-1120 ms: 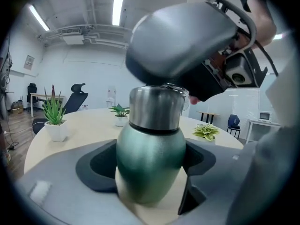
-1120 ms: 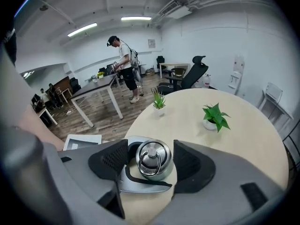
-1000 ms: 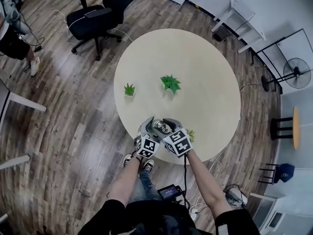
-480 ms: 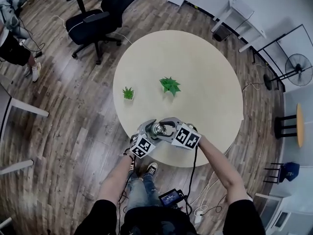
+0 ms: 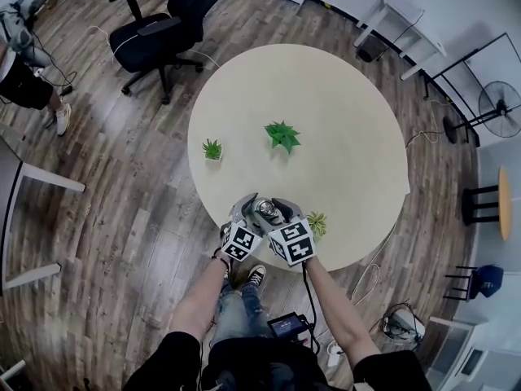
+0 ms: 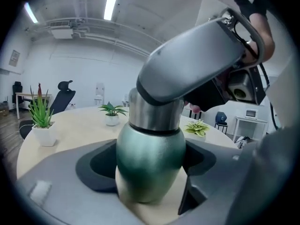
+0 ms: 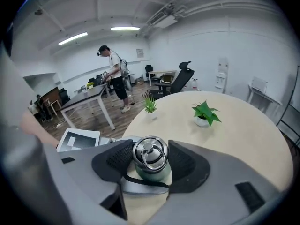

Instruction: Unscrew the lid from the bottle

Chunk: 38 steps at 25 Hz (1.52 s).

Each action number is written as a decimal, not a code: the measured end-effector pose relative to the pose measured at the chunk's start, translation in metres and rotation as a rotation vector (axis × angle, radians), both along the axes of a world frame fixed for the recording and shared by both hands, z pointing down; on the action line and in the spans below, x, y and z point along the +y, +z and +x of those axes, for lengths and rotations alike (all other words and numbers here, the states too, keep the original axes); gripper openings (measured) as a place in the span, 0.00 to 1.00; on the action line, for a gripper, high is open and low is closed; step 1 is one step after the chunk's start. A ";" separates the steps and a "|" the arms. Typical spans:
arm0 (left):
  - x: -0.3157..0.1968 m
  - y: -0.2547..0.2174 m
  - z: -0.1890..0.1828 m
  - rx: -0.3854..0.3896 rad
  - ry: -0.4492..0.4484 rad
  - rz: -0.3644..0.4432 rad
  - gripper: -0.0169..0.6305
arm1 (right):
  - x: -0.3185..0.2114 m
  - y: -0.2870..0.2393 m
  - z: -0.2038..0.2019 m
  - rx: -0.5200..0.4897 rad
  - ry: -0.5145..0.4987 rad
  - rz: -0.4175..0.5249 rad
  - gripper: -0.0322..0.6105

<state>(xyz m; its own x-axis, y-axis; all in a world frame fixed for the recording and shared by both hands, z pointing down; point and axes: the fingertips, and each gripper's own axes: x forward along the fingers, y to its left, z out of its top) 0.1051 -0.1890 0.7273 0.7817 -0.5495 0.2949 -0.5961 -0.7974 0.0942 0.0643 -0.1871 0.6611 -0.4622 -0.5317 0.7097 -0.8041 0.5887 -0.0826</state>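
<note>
Round beige table [image 5: 350, 104] stands on a wood-plank floor [image 5: 122, 218]. Three small potted plants are on the tabletop, well apart from one another: a spiky plant [image 5: 212, 150] in a white pot toward the left edge, a broad-leaved plant [image 5: 282, 137] near the centre, and a pale striped plant [image 5: 317, 223] close to the near edge. Black office chair [image 5: 159, 27] beyond the table. Pedestal fan [image 5: 498, 103] at far right. A person [image 7: 115, 81] stands beside a desk [image 7: 86, 97] in the background.

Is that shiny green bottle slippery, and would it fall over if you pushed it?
Probably slippery: the bottle has a smooth, glossy metal skin. It looks stiff, so squeezing should not dent it. Its rounded body looks narrower at the base, so a shove near the lid might tip it.
</note>
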 end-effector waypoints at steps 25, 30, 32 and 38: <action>0.005 -0.001 0.004 -0.012 0.073 -0.002 0.63 | -0.001 0.001 0.001 0.001 0.051 0.030 0.47; 0.012 0.000 0.010 -0.039 0.254 0.014 0.63 | 0.012 0.000 -0.003 0.009 -0.478 0.001 0.47; 0.014 -0.001 0.012 -0.055 0.315 0.025 0.63 | 0.015 0.001 -0.004 0.039 -0.642 -0.008 0.47; 0.011 -0.002 0.010 -0.029 0.252 0.009 0.63 | 0.005 -0.001 0.001 0.016 -0.388 -0.019 0.66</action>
